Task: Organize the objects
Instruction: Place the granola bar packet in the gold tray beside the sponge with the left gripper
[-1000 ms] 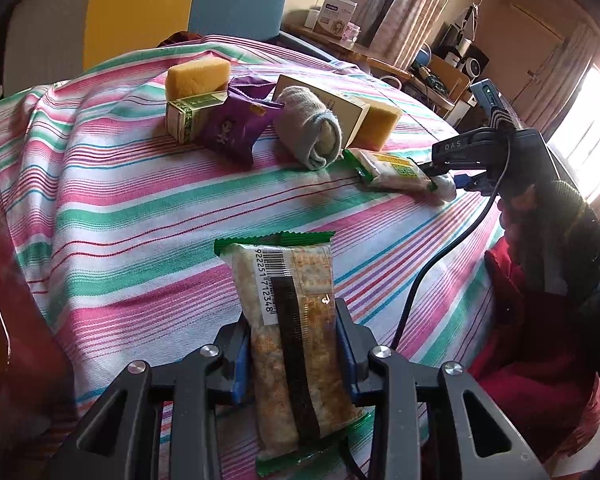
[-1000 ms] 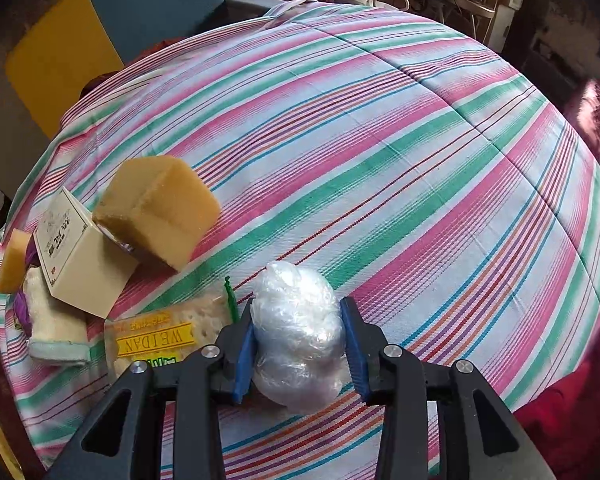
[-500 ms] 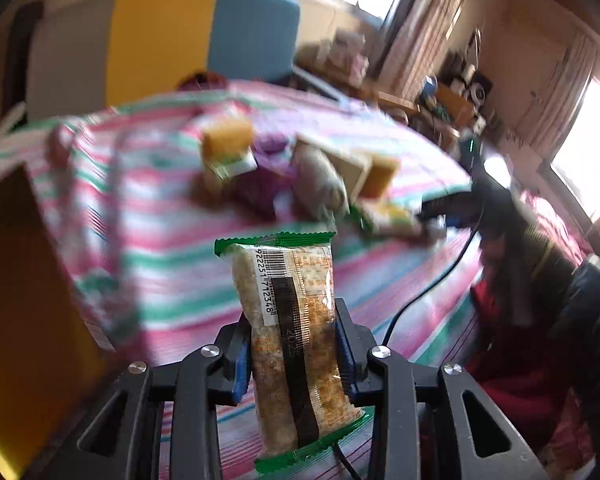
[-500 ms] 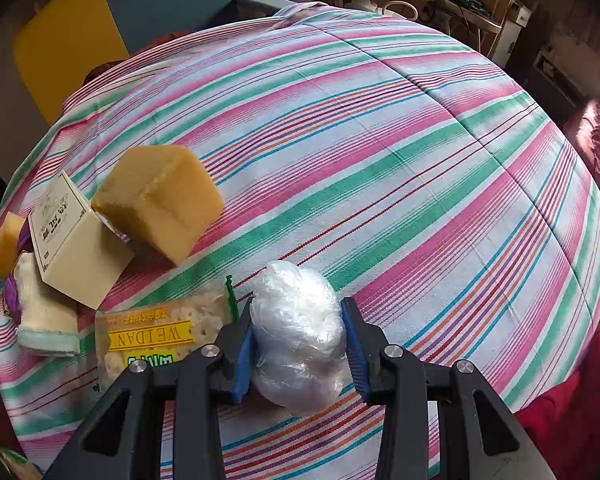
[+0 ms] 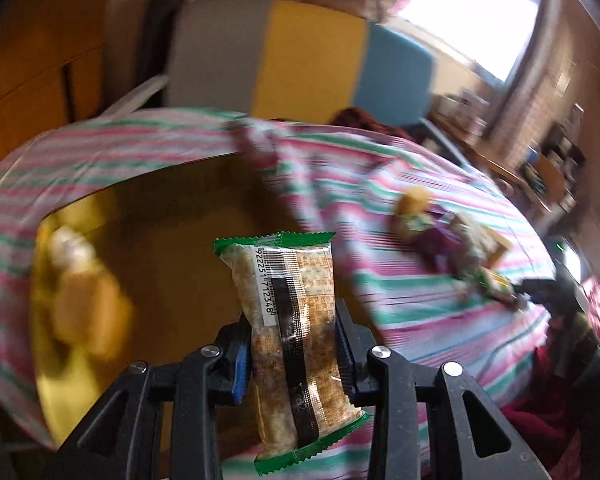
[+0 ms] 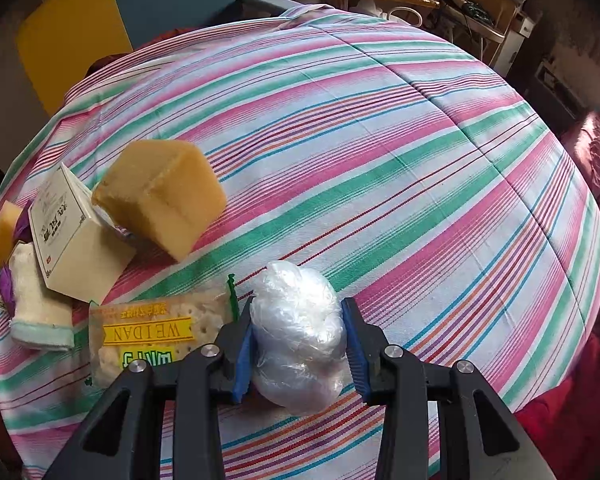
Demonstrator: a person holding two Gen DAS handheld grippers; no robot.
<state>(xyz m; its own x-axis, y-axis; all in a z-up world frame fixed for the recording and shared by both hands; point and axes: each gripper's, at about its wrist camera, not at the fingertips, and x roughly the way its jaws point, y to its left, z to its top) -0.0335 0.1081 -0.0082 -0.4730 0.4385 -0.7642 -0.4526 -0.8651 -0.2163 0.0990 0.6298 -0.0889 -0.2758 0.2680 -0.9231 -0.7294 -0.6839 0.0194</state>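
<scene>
- The left claw is gripping a green-edged cracker packet upright, over a blurred yellow-brown box sitting at the left edge of the striped surface.
- The right claw is squeezing a clear plastic bag ball resting on the surface's near side, right of a yellow cracker pack, a sponge and a white carton.

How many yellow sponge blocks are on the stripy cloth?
2. The big sponge block leans on the white box, up and left of the right gripper. The small sponge block peeks in at the left edge, partly cut off. Others may be hidden.
</scene>
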